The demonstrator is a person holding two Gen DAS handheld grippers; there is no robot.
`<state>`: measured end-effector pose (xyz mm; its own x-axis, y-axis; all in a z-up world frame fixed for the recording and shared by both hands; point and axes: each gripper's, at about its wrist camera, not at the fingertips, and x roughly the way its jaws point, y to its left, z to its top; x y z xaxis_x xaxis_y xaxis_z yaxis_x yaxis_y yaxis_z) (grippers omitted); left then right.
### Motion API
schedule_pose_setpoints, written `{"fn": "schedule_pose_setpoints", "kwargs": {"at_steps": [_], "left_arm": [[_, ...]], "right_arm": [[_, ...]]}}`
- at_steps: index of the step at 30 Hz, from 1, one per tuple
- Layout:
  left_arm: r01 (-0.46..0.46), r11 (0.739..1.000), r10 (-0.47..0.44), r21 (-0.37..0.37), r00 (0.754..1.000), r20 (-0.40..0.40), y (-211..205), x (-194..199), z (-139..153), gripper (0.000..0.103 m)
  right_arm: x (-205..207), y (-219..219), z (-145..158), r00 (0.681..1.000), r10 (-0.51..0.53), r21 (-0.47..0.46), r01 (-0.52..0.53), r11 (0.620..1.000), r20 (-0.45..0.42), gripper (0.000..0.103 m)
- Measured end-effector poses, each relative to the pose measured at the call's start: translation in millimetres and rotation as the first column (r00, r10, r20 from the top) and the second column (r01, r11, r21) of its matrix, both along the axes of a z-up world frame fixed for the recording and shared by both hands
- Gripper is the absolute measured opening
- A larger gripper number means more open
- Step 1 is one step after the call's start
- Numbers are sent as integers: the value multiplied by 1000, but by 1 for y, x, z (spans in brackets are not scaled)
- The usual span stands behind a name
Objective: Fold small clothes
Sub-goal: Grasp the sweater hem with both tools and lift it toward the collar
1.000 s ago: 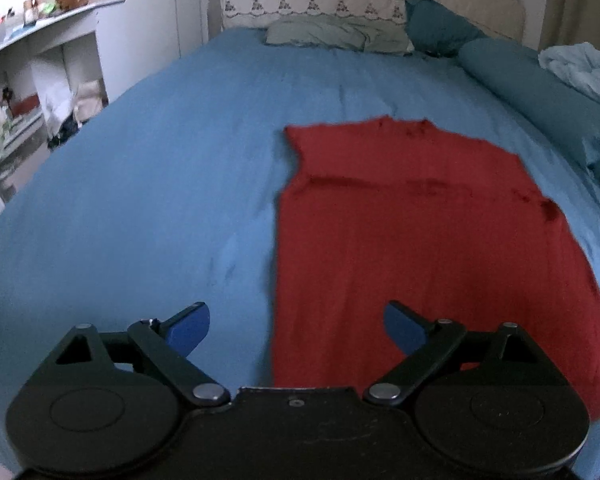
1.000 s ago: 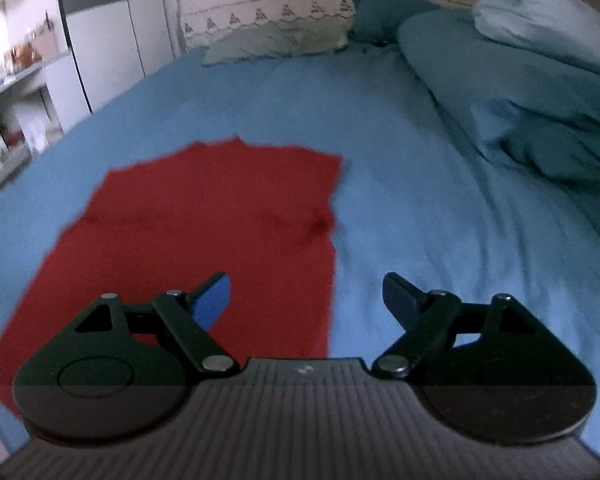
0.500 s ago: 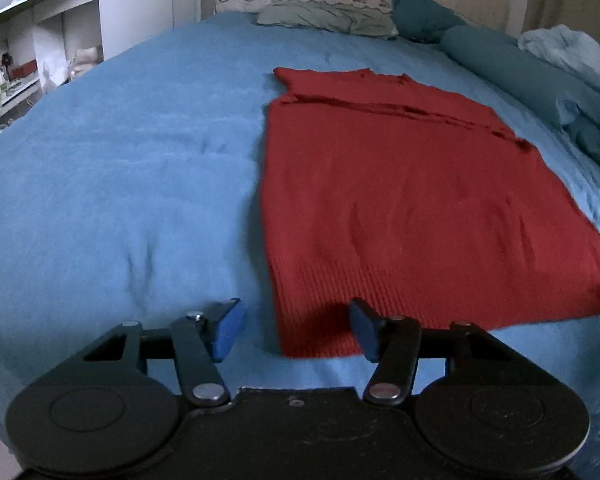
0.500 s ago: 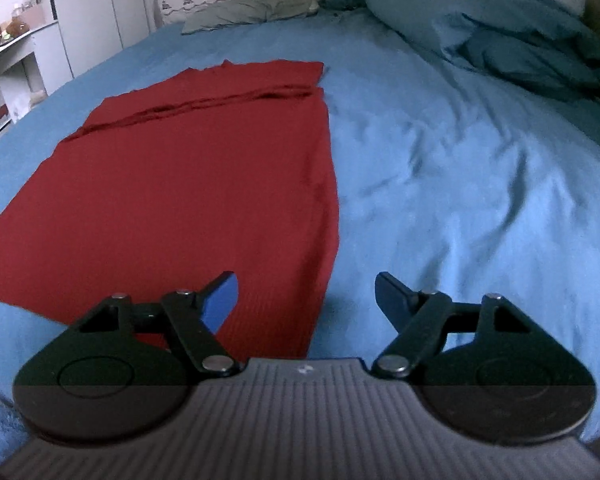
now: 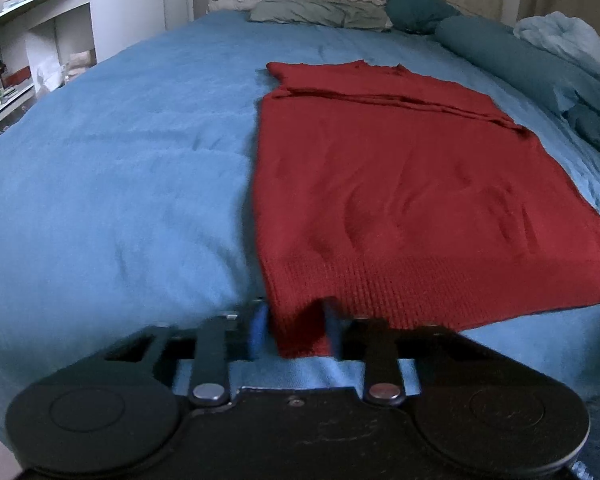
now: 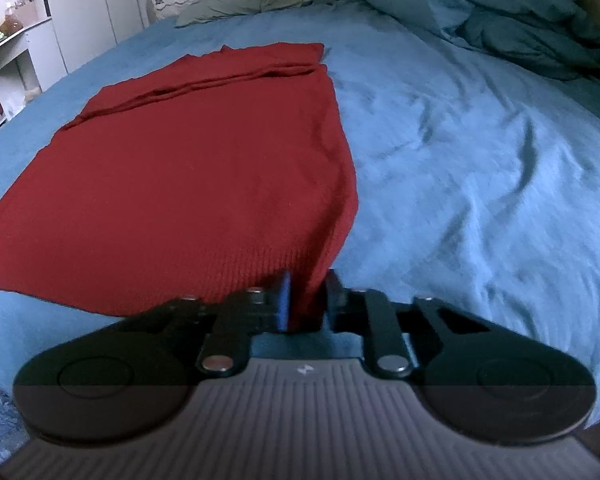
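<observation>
A red knitted garment lies flat on the blue bed, its ribbed hem nearest me and its folded top edge far away. My left gripper is shut on the near left corner of the hem. In the right wrist view the same red garment spreads to the left, and my right gripper is shut on its near right hem corner. Both corners bunch up between the blue pads.
The blue bedsheet surrounds the garment. Pillows and a headboard lie at the far end. A rolled teal duvet runs along the right side. White shelves stand left of the bed.
Both grippers moved down and forward to the hem's near corners and went from open to shut on them. The fabric now bunches between the pads.
</observation>
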<state>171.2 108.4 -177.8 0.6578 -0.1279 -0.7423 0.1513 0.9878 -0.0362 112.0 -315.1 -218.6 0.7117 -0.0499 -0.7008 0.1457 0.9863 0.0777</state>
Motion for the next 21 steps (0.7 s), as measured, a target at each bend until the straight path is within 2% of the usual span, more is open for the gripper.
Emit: {"fn": "schedule_pose_setpoints", "kwargs": {"at_steps": [1, 7, 13, 17, 21], "left_arm": [[2, 1000, -2, -2, 1000, -3, -1, 0, 1, 8], [2, 1000, -2, 1, 1000, 9, -5, -2, 18, 4], [-11, 999, 14, -36, 996, 84, -10, 11, 69, 4], [-60, 992, 75, -108, 987, 140, -10, 53, 105, 4], [-72, 986, 102, -154, 974, 202, -20, 123, 136, 4]], "right_arm": [[0, 2, 1, 1000, -6, 6, 6, 1000, 1, 21], [-4, -8, 16, 999, -21, 64, 19, 998, 27, 20], [0, -26, 59, 994, 2, 156, -20, 988, 113, 20], [29, -39, 92, 985, -5, 215, -33, 976, 175, 20], [93, -57, 126, 974, -26, 295, -43, 955, 225, 20]]}}
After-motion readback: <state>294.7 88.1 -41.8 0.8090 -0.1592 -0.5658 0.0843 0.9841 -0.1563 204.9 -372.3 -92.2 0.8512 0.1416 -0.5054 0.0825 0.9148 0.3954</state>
